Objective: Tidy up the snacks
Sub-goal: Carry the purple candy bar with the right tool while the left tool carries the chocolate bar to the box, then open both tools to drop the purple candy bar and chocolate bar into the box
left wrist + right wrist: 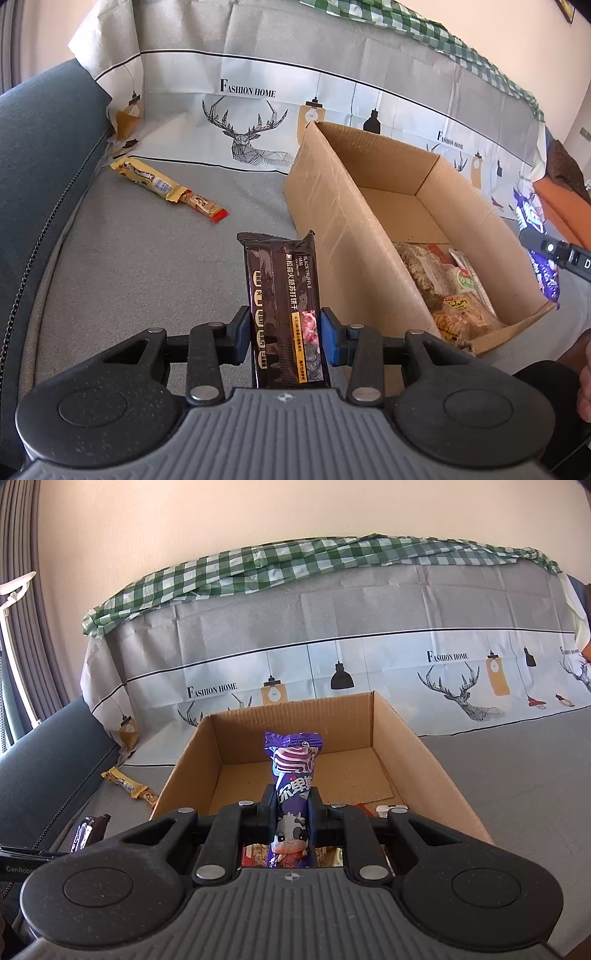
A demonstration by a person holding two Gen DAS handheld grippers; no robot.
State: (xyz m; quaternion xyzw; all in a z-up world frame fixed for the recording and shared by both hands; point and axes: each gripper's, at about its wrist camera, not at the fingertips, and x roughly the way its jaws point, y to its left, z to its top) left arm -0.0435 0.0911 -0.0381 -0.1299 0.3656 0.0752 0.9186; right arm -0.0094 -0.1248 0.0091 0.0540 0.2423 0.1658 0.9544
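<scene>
Gripping the black cracker pack [282, 306] in my left gripper [284, 338] and the purple candy [293, 794] in my right gripper [293, 821] above the cardboard box [424, 753], partly filled, two snacks [168, 188] still left on the sofa.

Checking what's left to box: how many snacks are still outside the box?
4: dark cracker pack in the left gripper, purple pack in the right gripper, yellow pack and red-tipped bar on the cushion. Others may be hidden.
</scene>
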